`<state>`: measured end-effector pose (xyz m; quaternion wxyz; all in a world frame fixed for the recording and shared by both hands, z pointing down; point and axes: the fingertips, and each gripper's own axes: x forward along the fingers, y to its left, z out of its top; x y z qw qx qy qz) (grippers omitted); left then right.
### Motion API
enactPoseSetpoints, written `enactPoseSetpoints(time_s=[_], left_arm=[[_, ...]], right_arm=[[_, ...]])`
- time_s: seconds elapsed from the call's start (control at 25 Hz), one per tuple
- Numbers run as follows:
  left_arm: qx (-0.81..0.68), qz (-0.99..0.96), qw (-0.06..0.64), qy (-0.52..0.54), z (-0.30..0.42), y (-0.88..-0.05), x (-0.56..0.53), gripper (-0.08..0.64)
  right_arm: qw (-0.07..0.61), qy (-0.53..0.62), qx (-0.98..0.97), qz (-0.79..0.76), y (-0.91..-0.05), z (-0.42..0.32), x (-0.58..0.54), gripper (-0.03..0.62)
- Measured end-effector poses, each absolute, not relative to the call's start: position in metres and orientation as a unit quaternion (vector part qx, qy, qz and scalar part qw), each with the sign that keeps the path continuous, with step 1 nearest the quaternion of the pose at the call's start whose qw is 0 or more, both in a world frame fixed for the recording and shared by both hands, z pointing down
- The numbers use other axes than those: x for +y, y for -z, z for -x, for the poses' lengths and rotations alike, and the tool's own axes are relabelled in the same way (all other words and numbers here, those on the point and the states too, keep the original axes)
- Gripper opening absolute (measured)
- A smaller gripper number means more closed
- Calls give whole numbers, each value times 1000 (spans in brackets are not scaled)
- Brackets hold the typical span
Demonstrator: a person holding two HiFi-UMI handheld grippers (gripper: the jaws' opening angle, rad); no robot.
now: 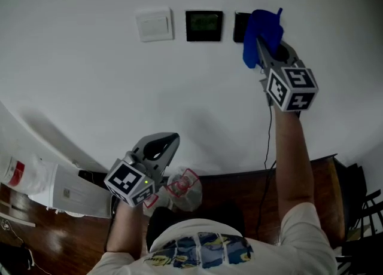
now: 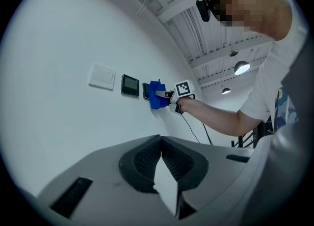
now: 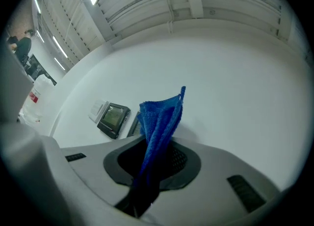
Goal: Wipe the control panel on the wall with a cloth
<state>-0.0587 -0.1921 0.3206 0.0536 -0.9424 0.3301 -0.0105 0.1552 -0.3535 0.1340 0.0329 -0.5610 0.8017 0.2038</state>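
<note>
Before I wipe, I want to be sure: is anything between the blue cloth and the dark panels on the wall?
Nothing visible stands between them. The right gripper holds the blue cloth up at the rightmost dark panel, partly covering it in the head view.

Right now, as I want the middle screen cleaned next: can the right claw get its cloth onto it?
Probably yes. The right claw, shut on the blue cloth, is up at the neighbouring panel, and nothing stands between cloth and middle screen.
</note>
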Motion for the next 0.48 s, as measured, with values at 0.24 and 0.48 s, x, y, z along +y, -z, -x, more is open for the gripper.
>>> enactPoseSetpoints(time_s=[0.24, 0.48], left_arm=[[329, 943, 58, 15, 55, -318, -191, 6], [333, 941, 66, 15, 57, -314, -190, 6]], right_arm=[[39, -192, 791, 579, -135, -183, -357, 75], [46, -186, 785, 589, -135, -197, -358, 75]])
